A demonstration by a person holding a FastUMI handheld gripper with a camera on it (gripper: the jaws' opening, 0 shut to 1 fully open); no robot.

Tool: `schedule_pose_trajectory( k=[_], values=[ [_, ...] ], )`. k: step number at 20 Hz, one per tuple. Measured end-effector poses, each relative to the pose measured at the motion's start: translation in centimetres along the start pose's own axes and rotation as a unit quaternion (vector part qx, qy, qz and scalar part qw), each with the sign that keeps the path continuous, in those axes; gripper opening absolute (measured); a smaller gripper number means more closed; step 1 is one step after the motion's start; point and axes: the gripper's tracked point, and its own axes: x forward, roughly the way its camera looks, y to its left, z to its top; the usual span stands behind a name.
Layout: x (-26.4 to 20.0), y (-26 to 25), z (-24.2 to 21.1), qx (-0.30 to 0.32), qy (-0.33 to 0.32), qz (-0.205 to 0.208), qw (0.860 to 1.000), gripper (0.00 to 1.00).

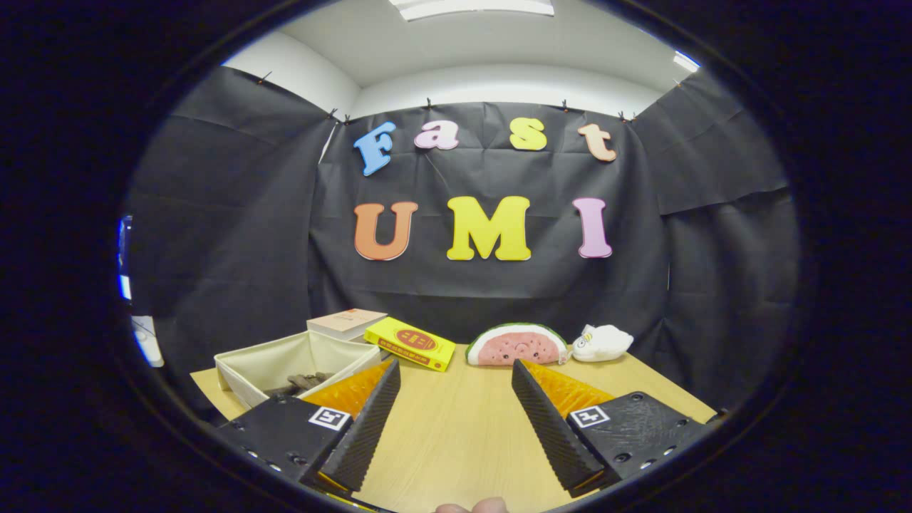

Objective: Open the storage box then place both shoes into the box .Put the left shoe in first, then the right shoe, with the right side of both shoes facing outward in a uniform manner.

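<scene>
Hand-held gripper (456,377): fingers spread wide, grasping nothing, above bare worktop (456,442).
Storage box (285,360): cream fabric, open-topped, beyond the left finger, dark item inside.
Behind: yellow box (410,343), watermelon plush (517,345).

Far end of wooden bench (456,427): yellow box (410,343) lying flat, tan book (347,323) behind it; watermelon-slice plush (518,345) beside white plush toy (602,343), nearly touching.

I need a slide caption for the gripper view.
Open gripper above wooden table, fabric storage box beside it.
</scene>
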Motion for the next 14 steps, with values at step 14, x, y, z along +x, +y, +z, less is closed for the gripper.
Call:
schedule_pose_trajectory(
  k=[14],
  values=[
    [-1.2,1.6,-1.0,-0.004,-0.014,-0.01,1.0,0.97]
  ],
)
